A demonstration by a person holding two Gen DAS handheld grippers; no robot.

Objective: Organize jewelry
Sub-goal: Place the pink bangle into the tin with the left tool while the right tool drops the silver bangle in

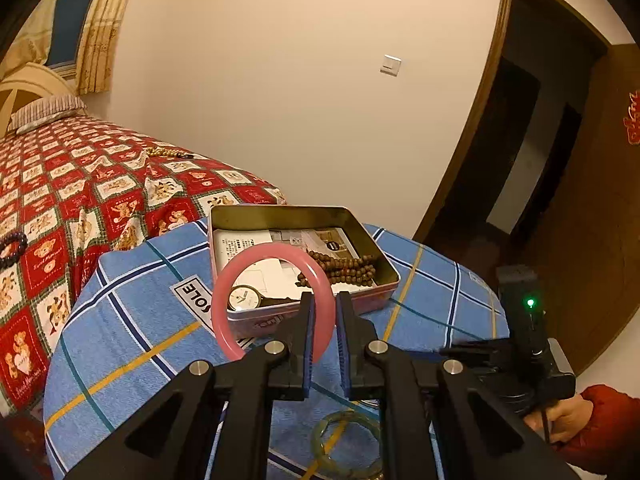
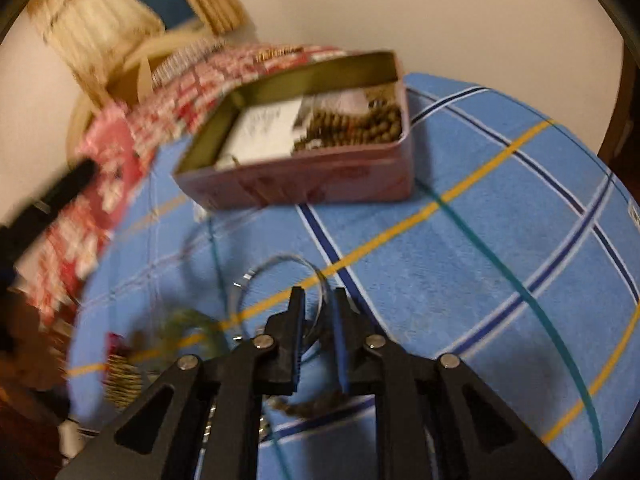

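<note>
1. Green bangle (image 1: 347, 446) lies flat on the blue cloth (image 1: 132, 320), nearest of all, partly hidden under the left gripper (image 1: 325, 312).
2. Left gripper is clenched on the pink bangle (image 1: 240, 280), held upright just in front of the tin (image 1: 304, 216), near side.
3. Right gripper (image 2: 319, 304) is blurred; its jaws stand slightly apart with a thin silver ring (image 2: 280, 264) between them. Whether the pads press on it cannot be told.
4. The open tin sits on the cloth beyond both grippers. Inside: watch (image 1: 245, 298) near left, brown beads (image 1: 344, 270) at right.
5. Far left, the red quilt (image 1: 80, 184) carries dark beads (image 1: 12, 248) and a light bead string (image 1: 168, 153).
</note>
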